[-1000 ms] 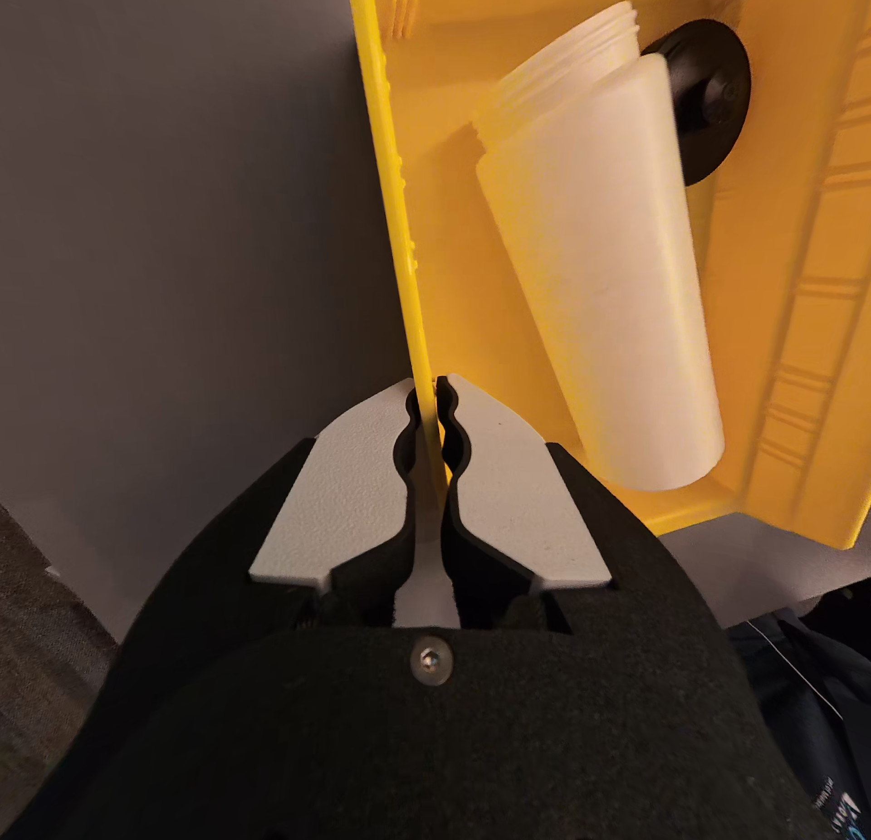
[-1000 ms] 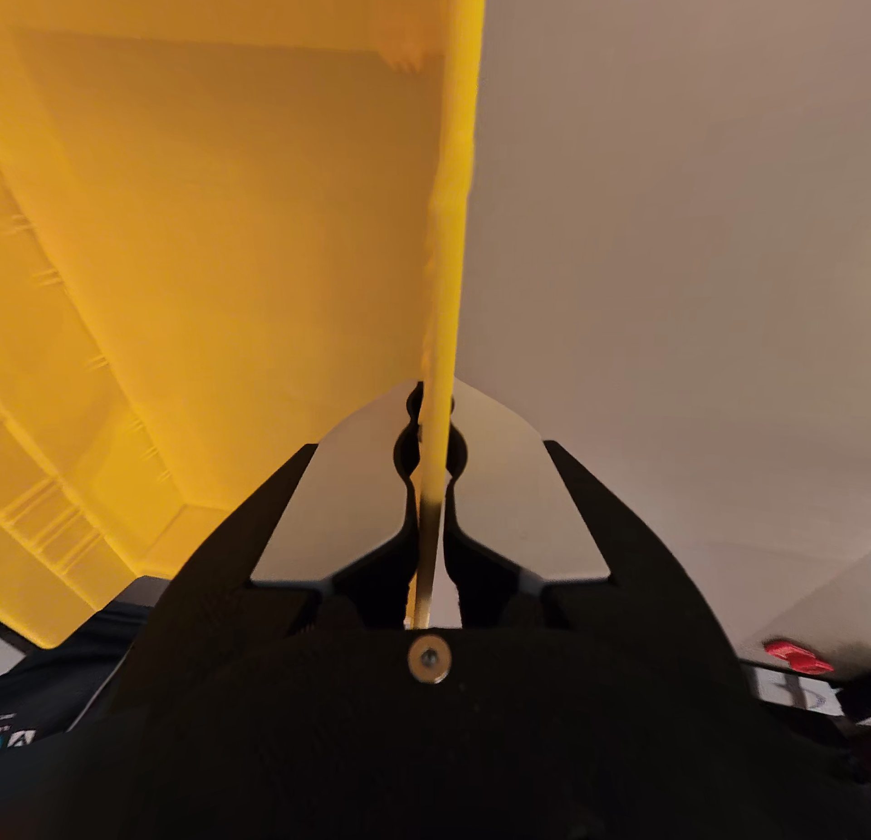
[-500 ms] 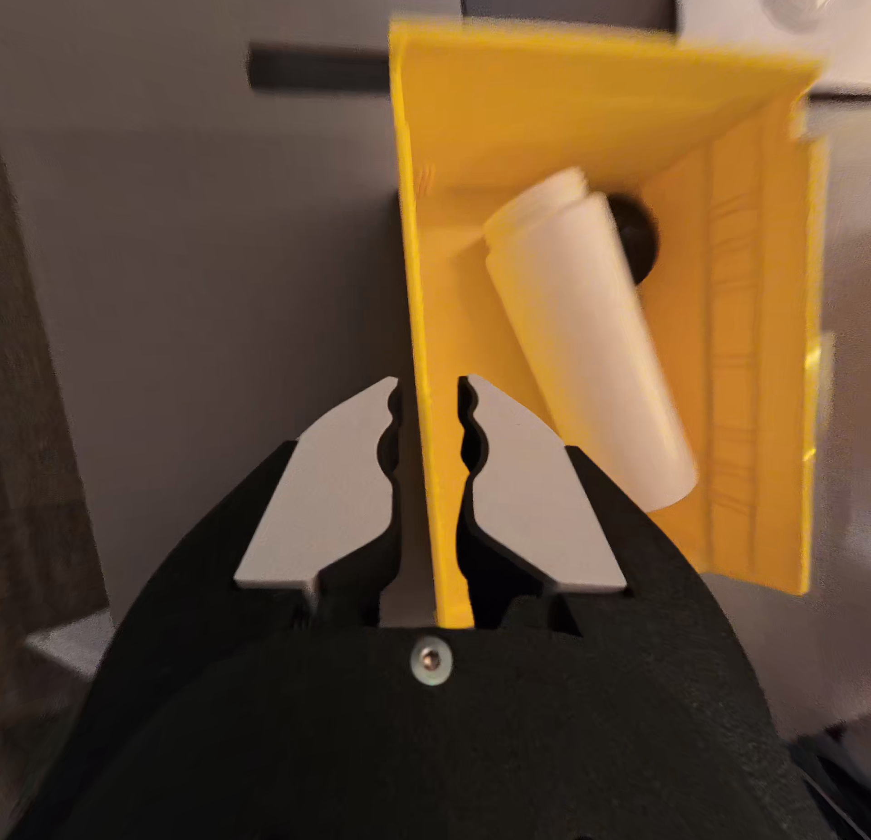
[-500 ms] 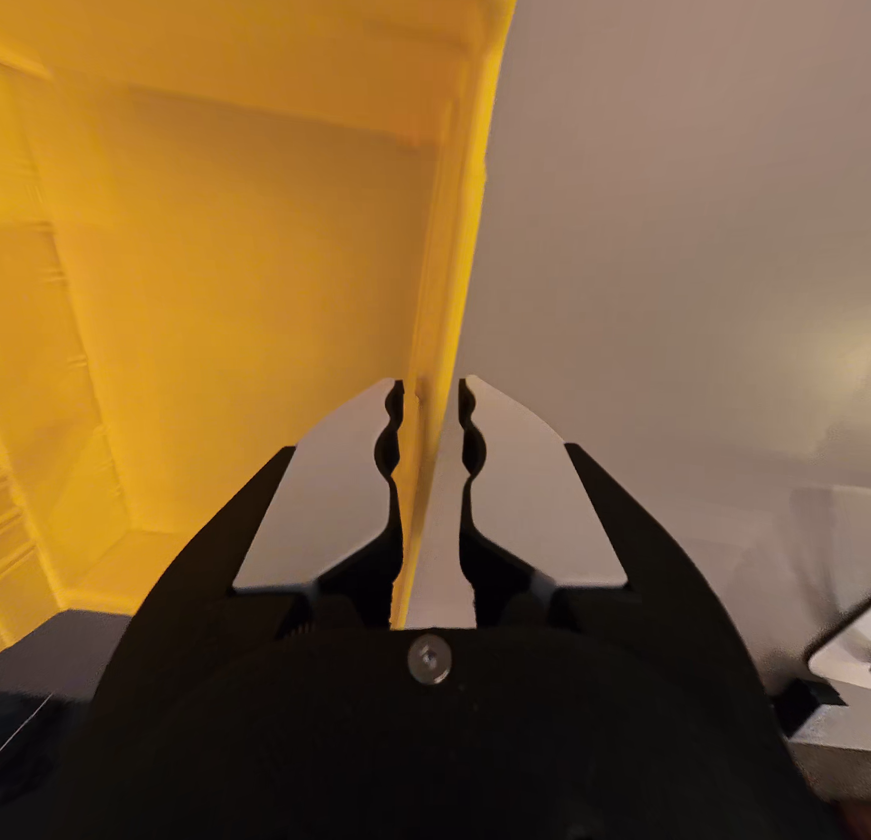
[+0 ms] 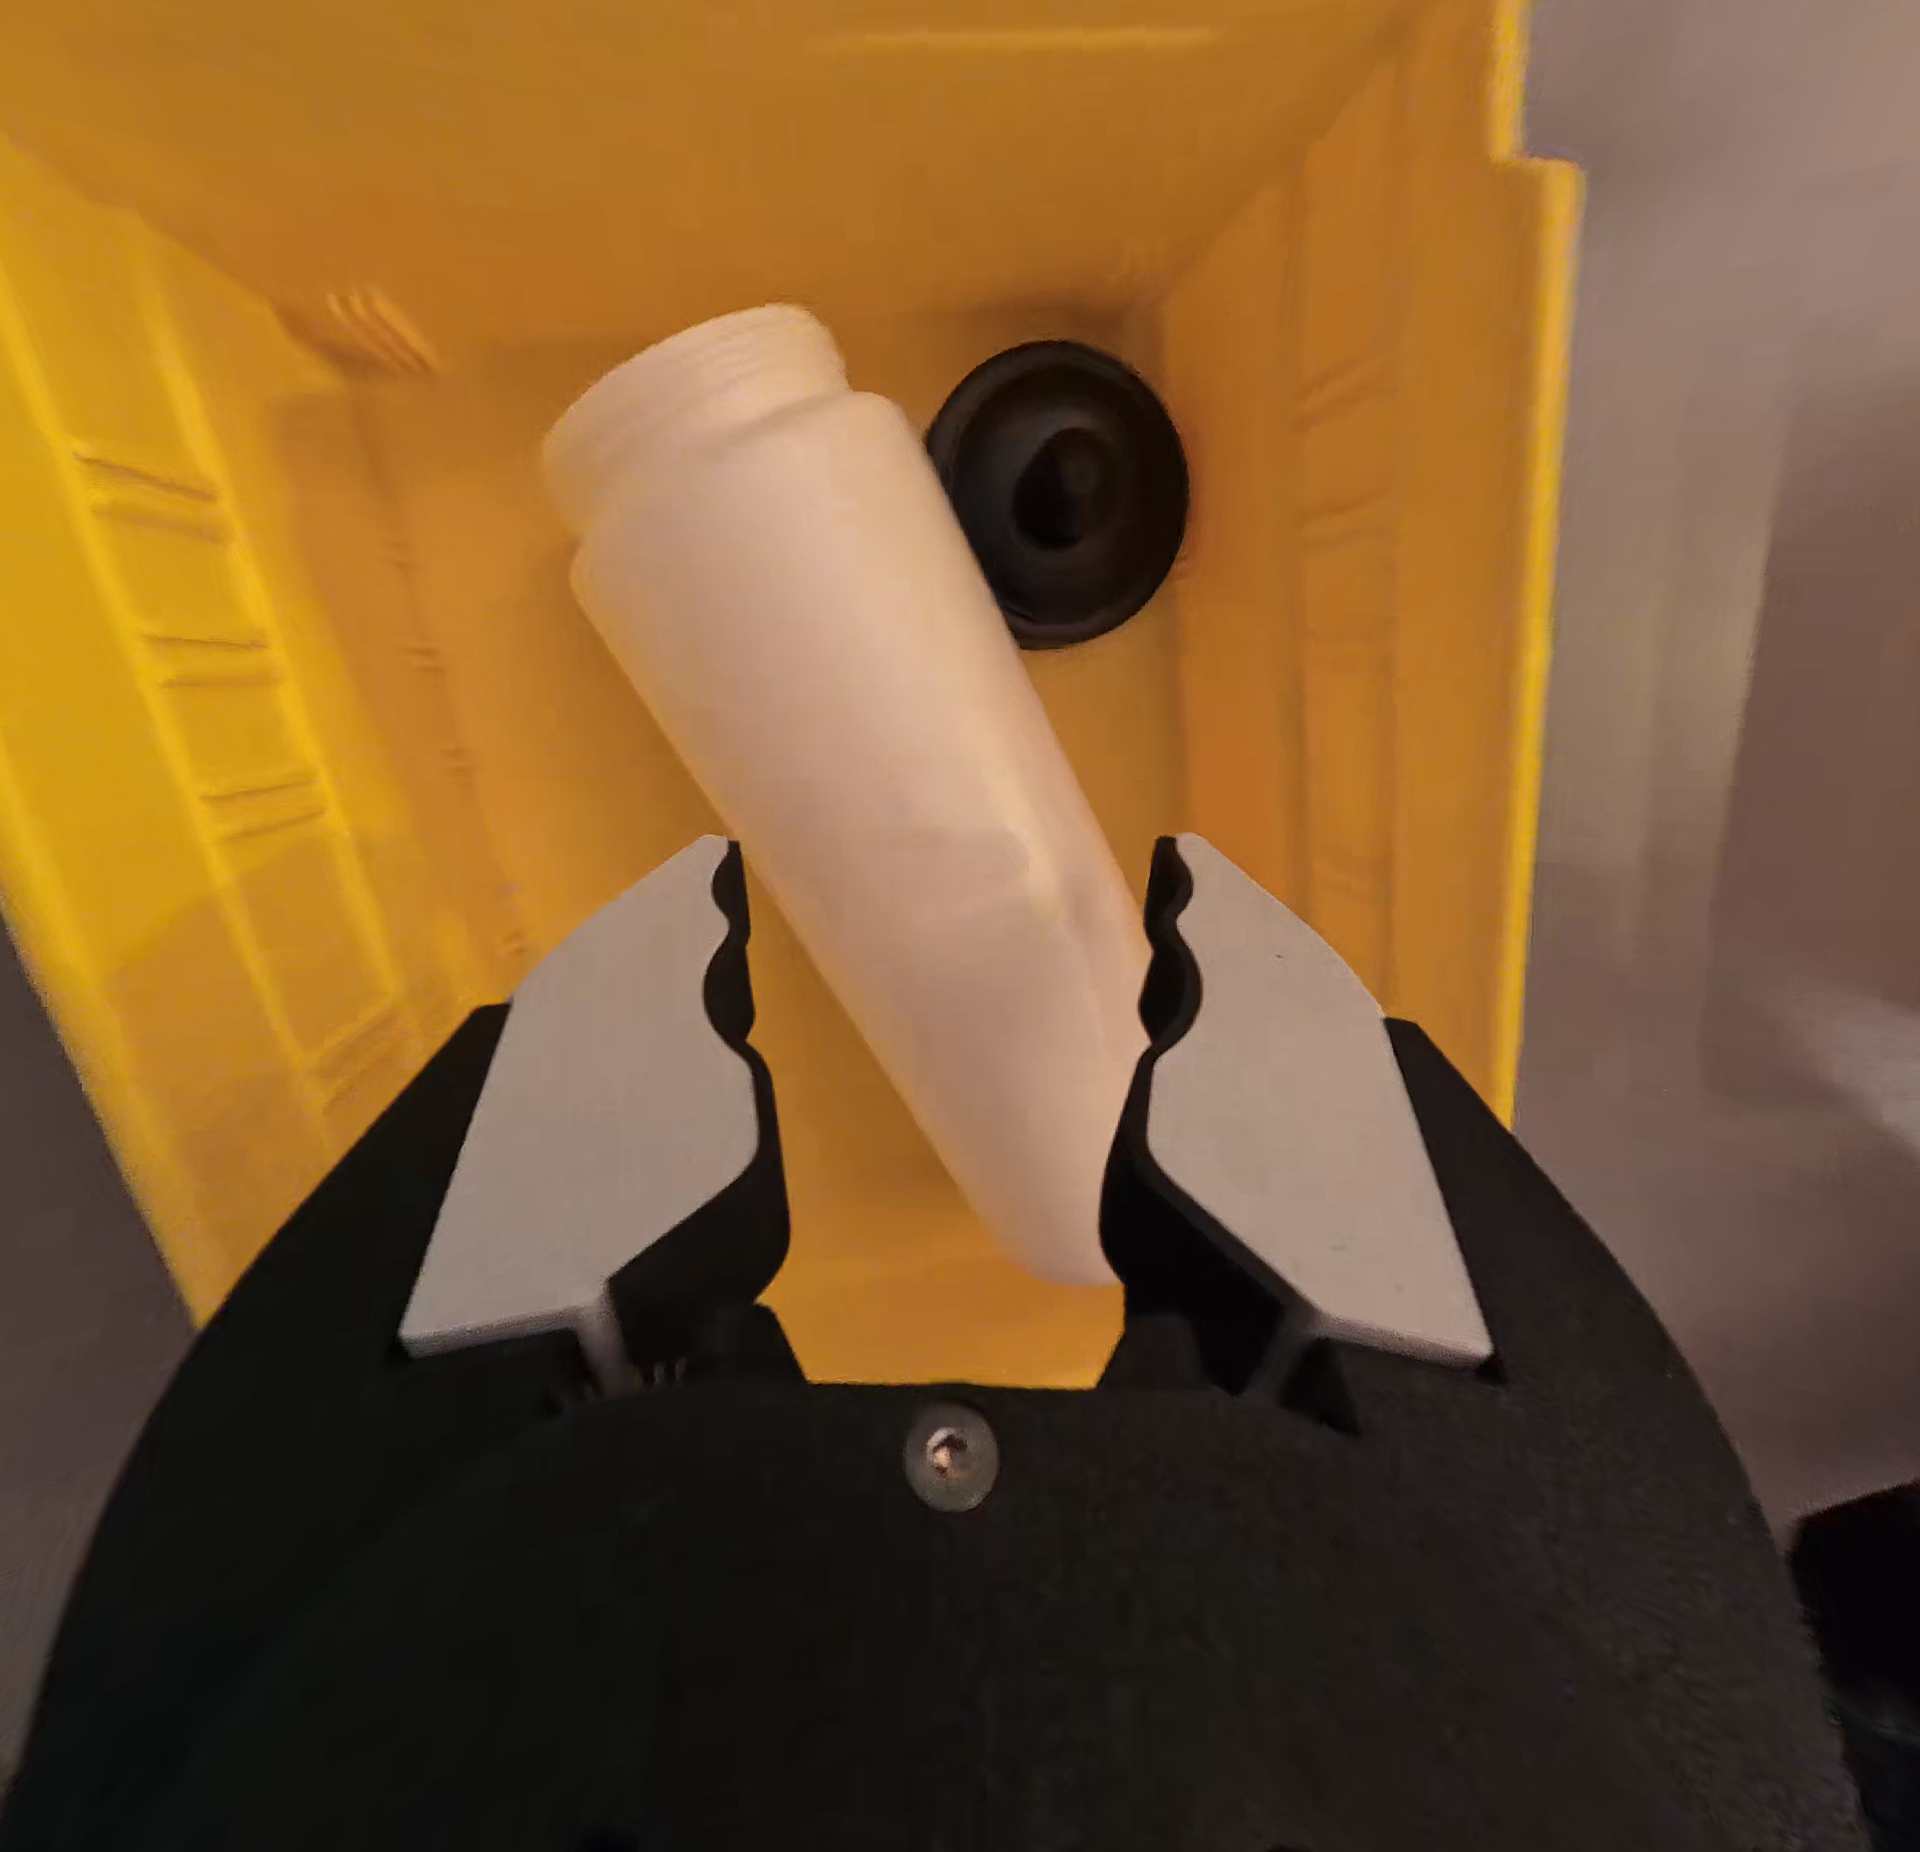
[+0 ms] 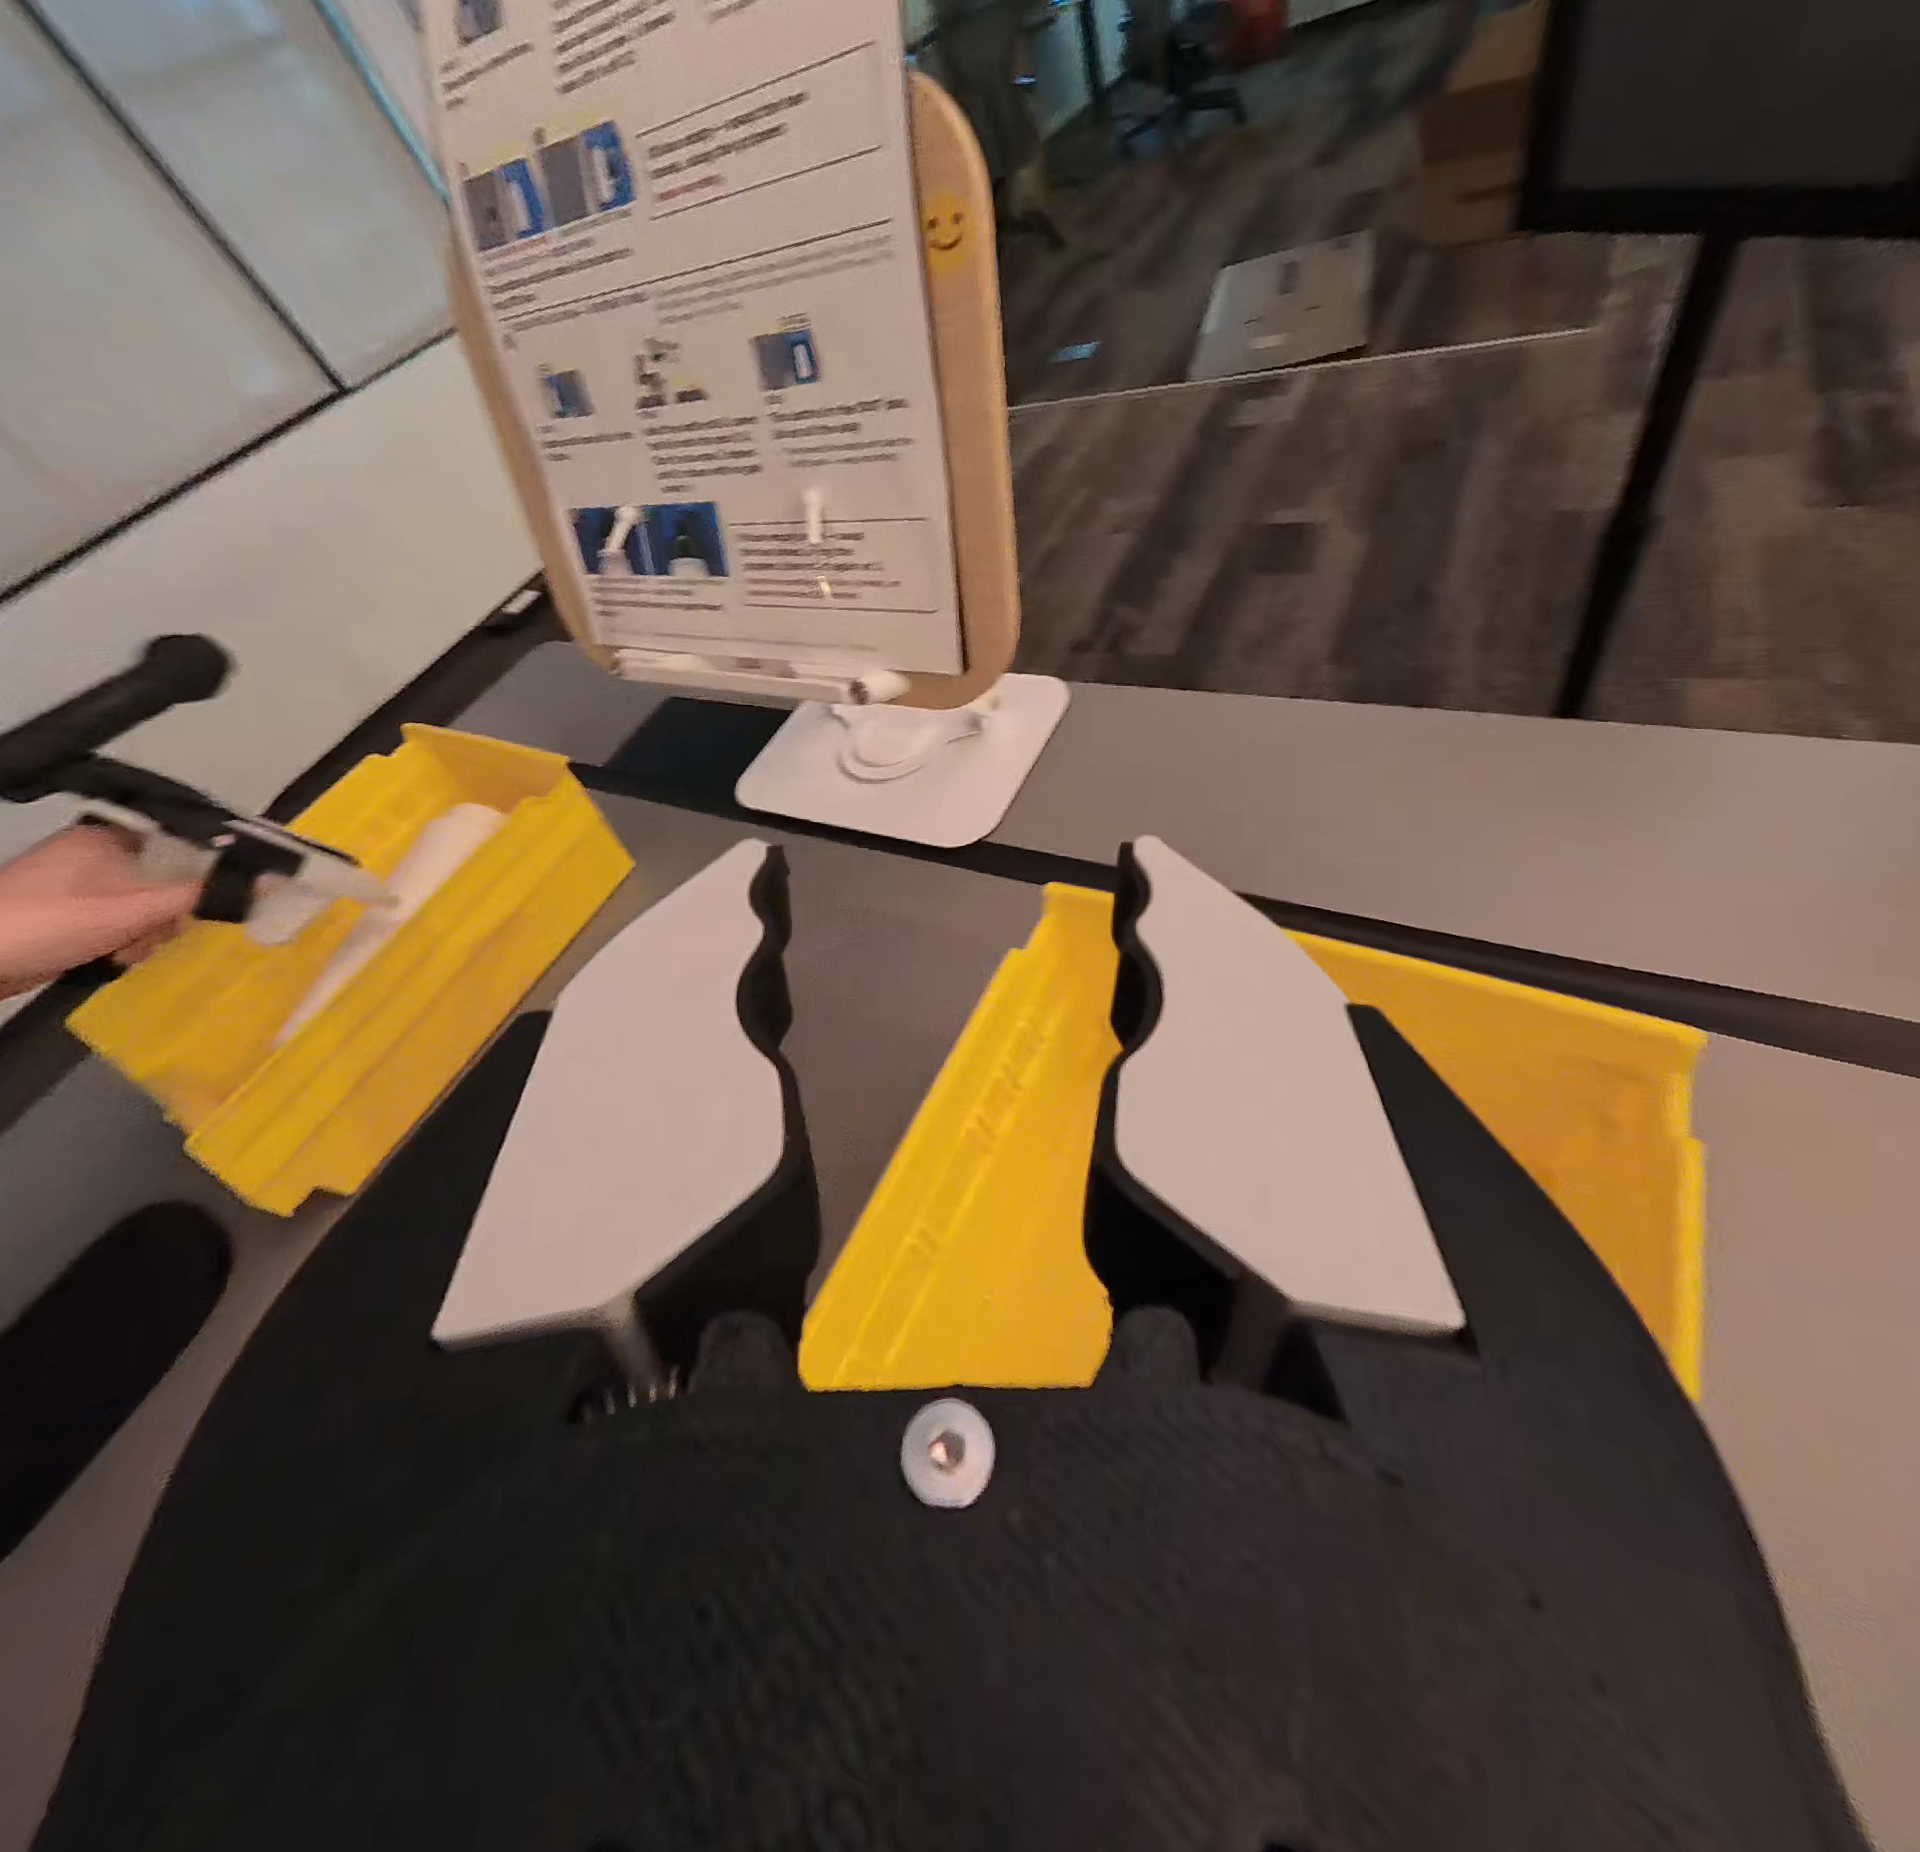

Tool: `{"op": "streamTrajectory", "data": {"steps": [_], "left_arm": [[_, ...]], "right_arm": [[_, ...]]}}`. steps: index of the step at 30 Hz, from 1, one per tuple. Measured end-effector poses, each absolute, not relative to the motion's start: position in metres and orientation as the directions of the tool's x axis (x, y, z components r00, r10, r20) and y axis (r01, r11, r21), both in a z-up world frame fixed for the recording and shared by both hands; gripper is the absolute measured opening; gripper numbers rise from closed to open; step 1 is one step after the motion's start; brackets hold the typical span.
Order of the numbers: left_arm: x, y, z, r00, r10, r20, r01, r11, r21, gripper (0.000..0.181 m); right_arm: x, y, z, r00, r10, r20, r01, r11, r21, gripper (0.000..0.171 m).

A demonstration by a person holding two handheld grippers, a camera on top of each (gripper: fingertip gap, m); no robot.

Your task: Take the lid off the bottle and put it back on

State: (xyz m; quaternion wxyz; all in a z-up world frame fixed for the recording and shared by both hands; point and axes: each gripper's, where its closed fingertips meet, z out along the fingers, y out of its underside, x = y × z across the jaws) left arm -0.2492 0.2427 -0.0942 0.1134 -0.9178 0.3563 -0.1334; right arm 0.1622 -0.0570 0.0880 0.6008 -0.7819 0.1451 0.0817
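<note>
Table [image 6: 1455,794] of grey carries two yellow bins and an instruction stand [image 6: 707,296] at the back. The far yellow bin [image 5: 260,659] holds the white bottle [image 5: 831,763], lying slantwise with its threaded neck bare, and the black lid [image 5: 1060,524] just beside that neck. The left gripper [image 5: 943,971] hangs over the bottle's lower body, jaws spread to either side without yet pinching. The right gripper [image 6: 951,971] is spread wide too, holding nothing, above the rim of the near yellow bin [image 6: 1507,1054]. The lid seems already off; next, probably, the left fingers must close on the bottle and lift it.
</note>
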Motion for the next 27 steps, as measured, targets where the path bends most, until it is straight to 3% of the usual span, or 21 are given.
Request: {"op": "streamTrajectory", "data": {"steps": [4,8,14,21,27], "left_arm": [[-0.252,0.254,-0.114,0.754,-0.637,0.159,-0.604,-0.768,-0.211,0.071],[-0.254,0.266,-0.115,0.765,-0.634,0.114,-0.603,-0.767,-0.219,0.072],[-0.253,0.263,-0.118,0.76,-0.642,0.103,-0.62,-0.763,-0.184,0.074],[-0.251,0.252,-0.13,0.759,-0.646,0.083,-0.637,-0.763,-0.11,0.079],[-0.256,0.247,-0.13,0.744,-0.664,0.069,-0.661,-0.748,-0.061,0.079]], "right_arm": [[0.157,-0.048,0.068,0.932,-0.052,-0.36,-0.359,-0.29,-0.887,0.061],[0.154,-0.039,0.05,0.932,-0.023,-0.362,-0.346,-0.355,-0.869,0.055],[0.184,-0.031,0.035,0.942,-0.329,0.061,-0.098,-0.447,-0.889,0.054],[0.192,-0.029,0.047,0.855,-0.495,0.157,-0.038,-0.362,-0.931,0.056],[0.185,-0.024,0.043,0.852,-0.479,0.21,0.002,-0.398,-0.918,0.056]]}}
